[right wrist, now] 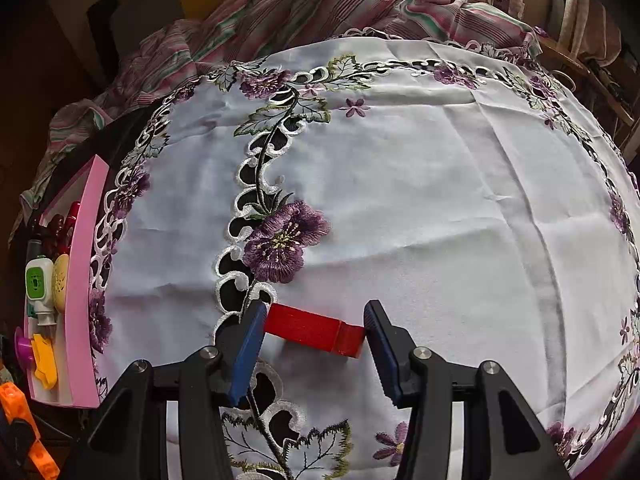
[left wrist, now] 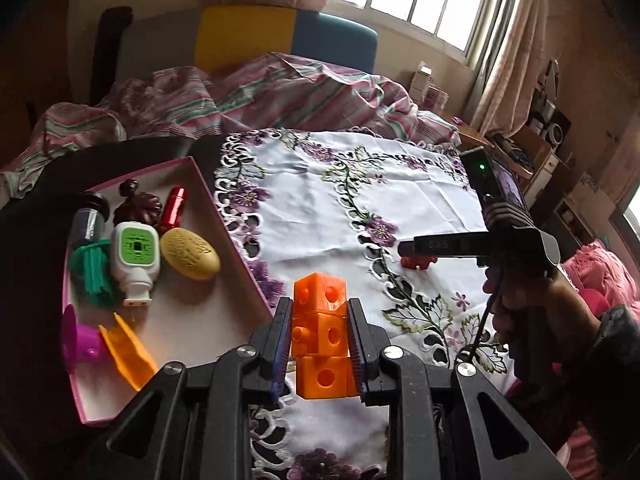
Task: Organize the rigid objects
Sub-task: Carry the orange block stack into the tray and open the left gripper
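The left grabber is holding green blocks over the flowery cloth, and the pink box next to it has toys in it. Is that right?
Almost. The blocks are orange, not green, as the left wrist view shows. The rest holds: the left gripper is clamped on them above the flowery cloth, and the pink box beside it holds toys.

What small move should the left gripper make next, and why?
Probably carry the orange block stack, clamped in the left gripper, leftward over the pink box and release; the sorted items already lie there.
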Demonstrator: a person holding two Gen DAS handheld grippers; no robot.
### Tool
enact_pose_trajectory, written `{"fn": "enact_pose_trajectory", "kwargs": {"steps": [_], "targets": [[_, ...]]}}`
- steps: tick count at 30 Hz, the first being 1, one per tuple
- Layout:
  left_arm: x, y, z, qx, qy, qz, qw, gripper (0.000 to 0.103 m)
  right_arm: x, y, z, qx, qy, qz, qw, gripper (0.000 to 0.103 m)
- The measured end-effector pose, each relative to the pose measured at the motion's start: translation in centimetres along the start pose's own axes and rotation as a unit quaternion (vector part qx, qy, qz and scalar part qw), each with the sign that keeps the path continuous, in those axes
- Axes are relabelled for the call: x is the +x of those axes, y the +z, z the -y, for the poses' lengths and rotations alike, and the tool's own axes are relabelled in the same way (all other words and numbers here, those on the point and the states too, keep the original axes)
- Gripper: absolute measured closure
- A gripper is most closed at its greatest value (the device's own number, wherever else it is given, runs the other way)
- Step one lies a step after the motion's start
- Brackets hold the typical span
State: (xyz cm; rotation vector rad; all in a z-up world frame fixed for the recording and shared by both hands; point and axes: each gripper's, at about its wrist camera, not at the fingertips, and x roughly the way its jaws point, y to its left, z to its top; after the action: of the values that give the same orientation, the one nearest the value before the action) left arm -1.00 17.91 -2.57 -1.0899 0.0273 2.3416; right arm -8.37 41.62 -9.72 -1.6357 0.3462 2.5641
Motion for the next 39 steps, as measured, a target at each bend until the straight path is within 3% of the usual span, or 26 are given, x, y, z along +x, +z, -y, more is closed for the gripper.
{"fn": "enact_pose_trajectory", "kwargs": {"steps": [12, 21, 25, 28, 34, 39], "targets": [[-0.4, -0.5, -2.9, -0.035, 0.021, -0.002, 0.9992, 0.077, -0.1, -0.1, -0.2, -0.006, -0.004, 0.001, 1.000, 0.052], [-2.1, -1.3, -9.9, -0.145, 0.018, -0.003, 0.9892, 0.077, -0.1, -0.1, -0.3, -0.009, -0.004, 0.000, 1.000, 0.052], [-3.5, -2.1, -12.6, -0.174, 0.030, 0.007, 0.9842, 0.077, -0.1, -0.1, -0.4, -0.013, -0.007, -0.001, 1.000, 0.052], [-3.6, -2.5, -13.6, -0.198, 0.016, 0.003, 0.9801, 0.077, -0.1, 0.0, -0.5, -0.016, -0.009, -0.001, 1.000, 0.052], [-1.5, -1.1, -11.9, -0.186, -0.019, -0.013, 0.9823, 0.077, -0.2, -0.1, -0.4, -0.012, -0.005, -0.002, 1.000, 0.052], [1.5, 0.7, -10.6, -0.161, -0.011, -0.030, 0.9865, 0.077, -0.2, -0.1, -0.6, -0.017, -0.008, -0.002, 1.000, 0.052]]}}
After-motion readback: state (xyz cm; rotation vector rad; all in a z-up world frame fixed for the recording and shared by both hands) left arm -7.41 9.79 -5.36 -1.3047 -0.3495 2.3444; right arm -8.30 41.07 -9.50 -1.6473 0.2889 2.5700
